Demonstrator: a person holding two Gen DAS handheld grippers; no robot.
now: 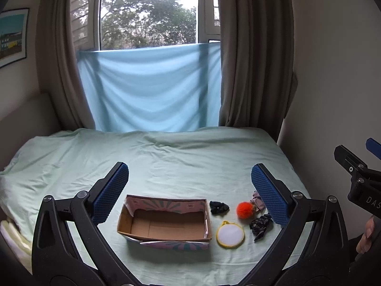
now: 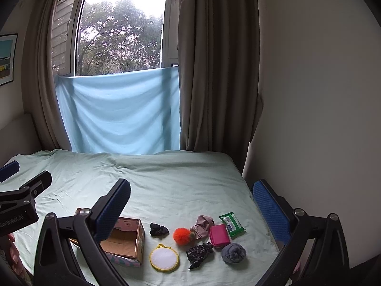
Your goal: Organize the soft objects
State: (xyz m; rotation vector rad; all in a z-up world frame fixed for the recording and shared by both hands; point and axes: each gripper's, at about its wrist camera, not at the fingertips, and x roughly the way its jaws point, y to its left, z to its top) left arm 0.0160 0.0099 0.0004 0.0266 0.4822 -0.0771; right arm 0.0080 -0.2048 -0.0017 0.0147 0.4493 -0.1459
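I see the open cardboard box (image 1: pixel 164 221) on the bed (image 1: pixel 166 157), with the orange pompom (image 2: pixel 182 236), black scrunchie (image 2: pixel 159 229), pink pouch (image 2: pixel 219 235) and grey sock roll (image 2: pixel 233 252) scattered to its right. My left gripper (image 1: pixel 189 193) and right gripper (image 2: pixel 190 205) hover above, jaws wide, holding nothing.

a bed (image 2: pixel 181 181) with a pale green sheet carries an open cardboard box (image 2: pixel 128 240), a black scrunchie (image 2: pixel 158 231), orange pompom (image 2: pixel 182 236), round yellow-rimmed pad (image 2: pixel 164 257), patterned dark cloth (image 2: pixel 198 253), pink pouch (image 2: pixel 219 235), grey sock roll (image 2: pixel 233 252), wipes pack (image 2: pixel 231 223) and beige cloth (image 2: pixel 202 224).
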